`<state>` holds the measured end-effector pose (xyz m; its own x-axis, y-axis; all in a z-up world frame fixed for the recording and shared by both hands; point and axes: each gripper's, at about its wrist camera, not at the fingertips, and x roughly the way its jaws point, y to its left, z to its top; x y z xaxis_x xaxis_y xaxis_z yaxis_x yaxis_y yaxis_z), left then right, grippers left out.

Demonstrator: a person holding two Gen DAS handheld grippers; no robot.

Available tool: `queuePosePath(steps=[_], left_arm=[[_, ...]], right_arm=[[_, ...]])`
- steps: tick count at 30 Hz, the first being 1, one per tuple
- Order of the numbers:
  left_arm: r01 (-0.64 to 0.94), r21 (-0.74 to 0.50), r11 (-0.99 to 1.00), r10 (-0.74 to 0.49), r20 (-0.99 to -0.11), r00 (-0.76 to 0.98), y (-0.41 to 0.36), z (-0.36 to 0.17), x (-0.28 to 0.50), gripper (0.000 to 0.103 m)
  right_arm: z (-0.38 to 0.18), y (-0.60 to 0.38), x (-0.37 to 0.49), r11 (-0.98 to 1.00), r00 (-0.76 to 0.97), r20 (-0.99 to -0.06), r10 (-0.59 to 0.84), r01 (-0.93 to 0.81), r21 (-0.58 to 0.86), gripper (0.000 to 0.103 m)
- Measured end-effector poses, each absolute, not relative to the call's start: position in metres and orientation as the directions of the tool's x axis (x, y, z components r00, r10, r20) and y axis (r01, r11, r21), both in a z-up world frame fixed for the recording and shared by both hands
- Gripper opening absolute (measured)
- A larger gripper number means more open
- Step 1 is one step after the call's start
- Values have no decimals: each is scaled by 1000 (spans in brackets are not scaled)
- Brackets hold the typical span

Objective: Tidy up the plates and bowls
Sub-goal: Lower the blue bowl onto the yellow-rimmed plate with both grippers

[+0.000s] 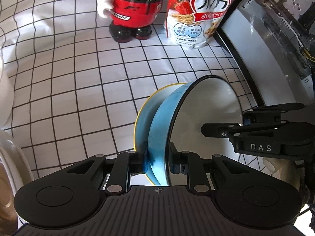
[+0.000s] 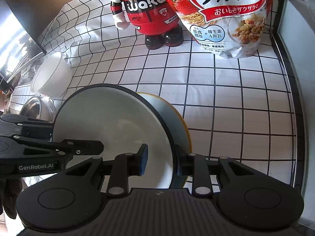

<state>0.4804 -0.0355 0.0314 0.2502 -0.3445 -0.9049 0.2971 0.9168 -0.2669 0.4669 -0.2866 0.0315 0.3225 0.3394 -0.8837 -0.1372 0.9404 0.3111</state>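
Note:
A blue bowl with a white inside sits nested in a blue dish with a yellow rim on the checked cloth. My left gripper is shut on the near wall of the blue bowl, one finger outside and one inside. My right gripper straddles the bowl's rim on the other side; its left pad stands apart inside the bowl, so it looks open. The right gripper also shows in the left wrist view, and the left gripper shows in the right wrist view.
A red Waka figure and a Calbee cereal bag stand at the back. A white bowl lies tilted at the left beside a metal container. A computer case borders the right side.

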Motion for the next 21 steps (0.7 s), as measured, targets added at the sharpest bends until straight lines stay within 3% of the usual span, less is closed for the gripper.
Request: queuePosePath(steps=[21], left_arm=[[290,-233,928,-319,-899,299,-34,46,487,23]], right_arm=[[49,-294,460,943,359,-873,331,-163,291,27]])
